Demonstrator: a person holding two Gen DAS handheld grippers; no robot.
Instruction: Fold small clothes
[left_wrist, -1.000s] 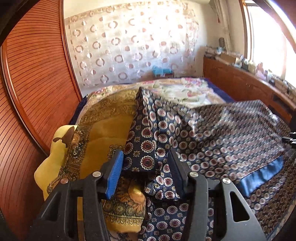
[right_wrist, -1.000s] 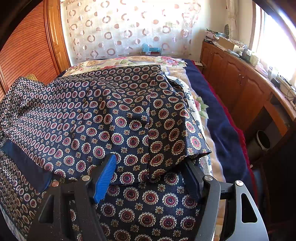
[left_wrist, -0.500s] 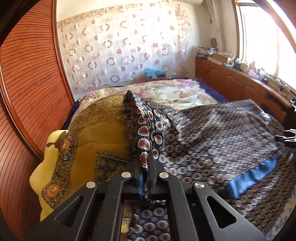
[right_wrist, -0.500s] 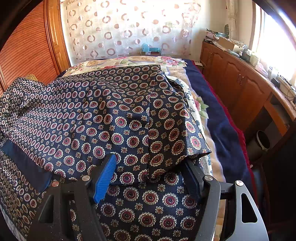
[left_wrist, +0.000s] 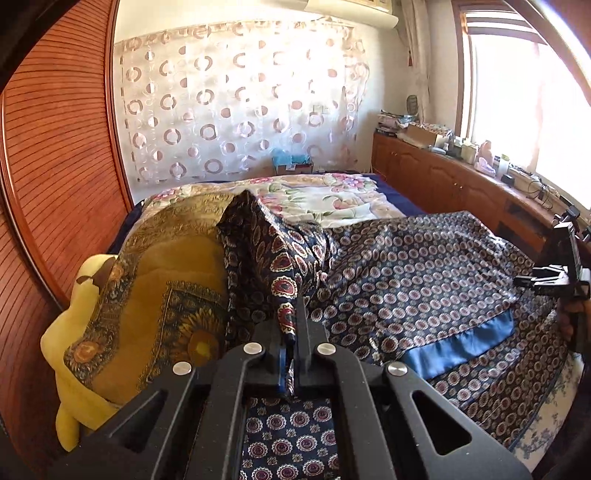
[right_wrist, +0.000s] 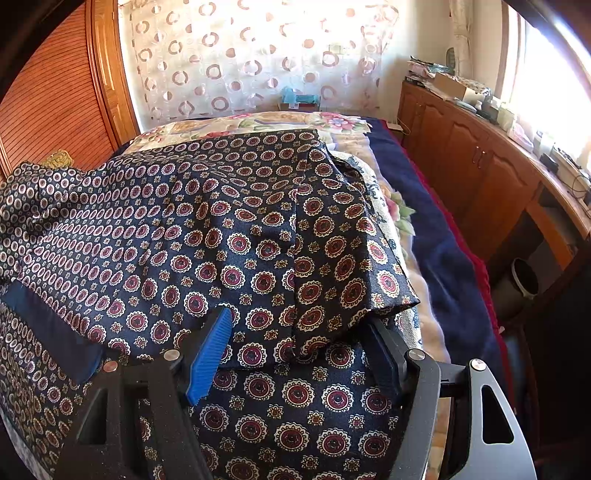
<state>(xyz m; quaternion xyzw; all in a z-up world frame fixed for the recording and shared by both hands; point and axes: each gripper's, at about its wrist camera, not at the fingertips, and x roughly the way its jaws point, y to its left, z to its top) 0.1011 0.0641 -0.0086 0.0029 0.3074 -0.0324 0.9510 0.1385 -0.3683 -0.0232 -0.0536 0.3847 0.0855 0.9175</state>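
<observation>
On the bed (right_wrist: 436, 258), which runs from near to far between a slatted wooden wall (left_wrist: 55, 184) on the left and a low wooden cabinet (right_wrist: 480, 166) under the window on the right: one floral bedspread (left_wrist: 332, 199), pale, with a dark blue blanket (right_wrist: 443, 266) along its right edge; one navy patterned garment (right_wrist: 207, 236), printed with red and cream medallions, spread wide over the near half of the bed, a plain blue band (left_wrist: 458, 343) showing at a folded edge; one mustard-yellow printed cloth (left_wrist: 166, 280), draped over a yellow cushion (left_wrist: 74, 332) at the left, just beside the garment; far wall hung with a sheer curtain (left_wrist: 236, 107) of ring motifs; left gripper (left_wrist: 291, 332), jaws pressed together on a pinched corner of the garment, the fabric rising from them in a raised ridge toward the far left; right gripper (right_wrist: 299, 332), jaws standing wide apart, a folded edge of the garment lying between the pads, blue pad on the left, neither pad seen pressing the cloth; a small grey cylindrical bin (right_wrist: 524, 280) on the floor at the right
</observation>
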